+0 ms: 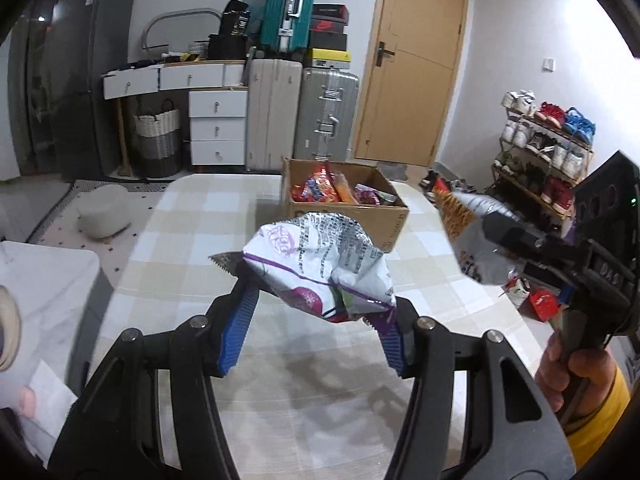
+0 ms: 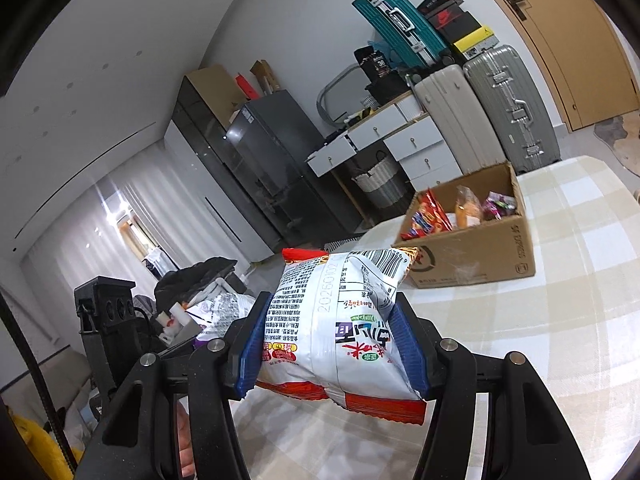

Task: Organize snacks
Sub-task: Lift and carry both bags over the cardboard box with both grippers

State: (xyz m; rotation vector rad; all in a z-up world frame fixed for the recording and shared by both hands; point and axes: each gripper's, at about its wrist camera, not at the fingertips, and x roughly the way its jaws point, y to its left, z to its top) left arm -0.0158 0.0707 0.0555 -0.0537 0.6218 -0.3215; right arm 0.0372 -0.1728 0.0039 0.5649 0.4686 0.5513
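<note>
left gripper (image 1: pixel 320 300): clamped on purple-white snack bag (image 1: pixel 320 260), above table (image 1: pixel 180 240)
right gripper (image 2: pixel 332 344): clamped on red-white noodle packet (image 2: pixel 340 320)
handling: light, crinkly, crushable; grip mid-body
cardboard box (image 1: pixel 394 220): ahead, part-filled with snacks

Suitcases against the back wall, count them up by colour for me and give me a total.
Teal suitcase, lying on top: 1
Cream suitcase: 1
Silver-grey suitcase: 1
Total: 3
</note>
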